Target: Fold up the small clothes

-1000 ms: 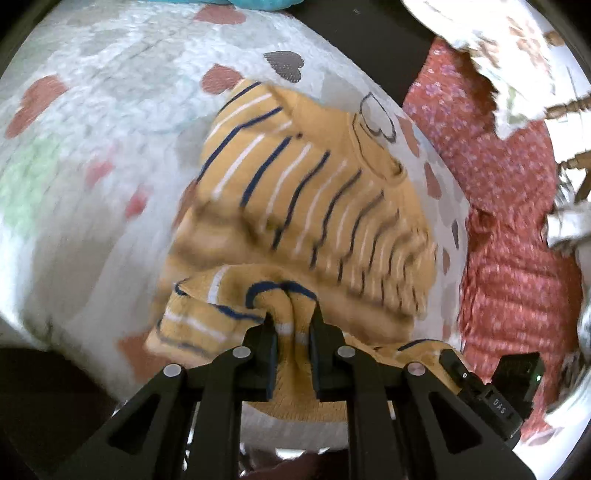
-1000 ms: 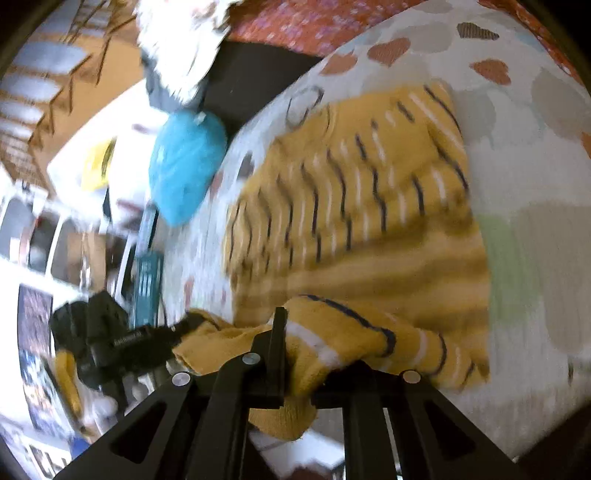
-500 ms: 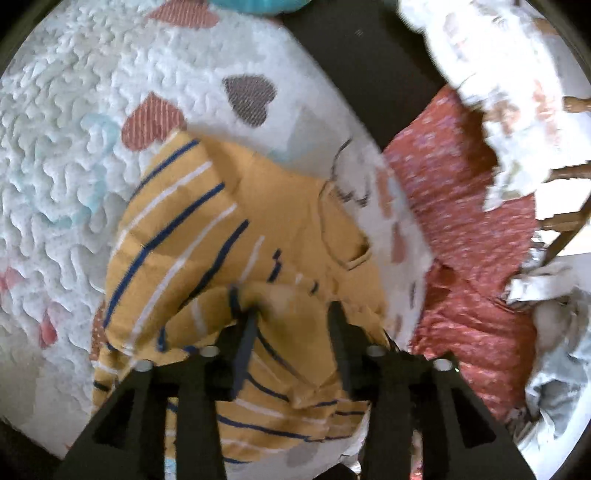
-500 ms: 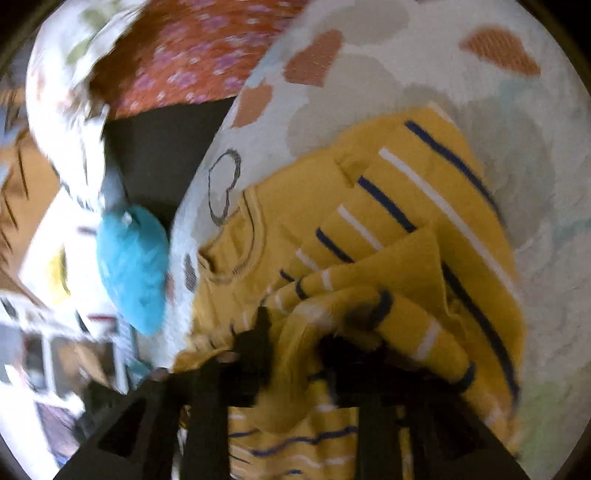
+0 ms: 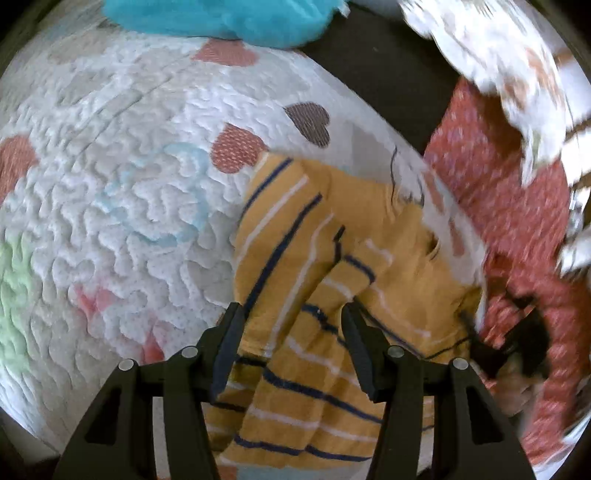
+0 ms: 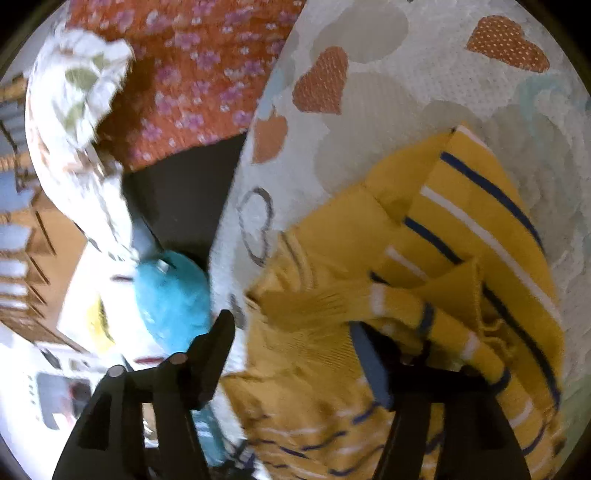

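A small yellow sweater with navy and white stripes [image 5: 314, 266] lies folded over on a white quilted mat with hearts [image 5: 122, 206]. My left gripper [image 5: 291, 328] is open just above the sweater's lower part, its fingers apart over the cloth. In the right wrist view the same sweater [image 6: 424, 266] lies bunched on the mat [image 6: 369, 122]. My right gripper [image 6: 291, 336] is open; a sleeve fold drapes over its right finger [image 6: 369, 365], not clamped.
A teal cloth [image 5: 229, 18] lies at the mat's far edge, also in the right wrist view [image 6: 173, 299]. A red floral fabric [image 5: 517, 229] and a white patterned cloth [image 5: 498, 62] lie right of the mat. Dark floor [image 6: 177, 195] lies beyond the mat's edge.
Both grippers were shut on the sweater's lower edge, carried it forward over the body, then opened and let it go. The sweater now lies folded over.
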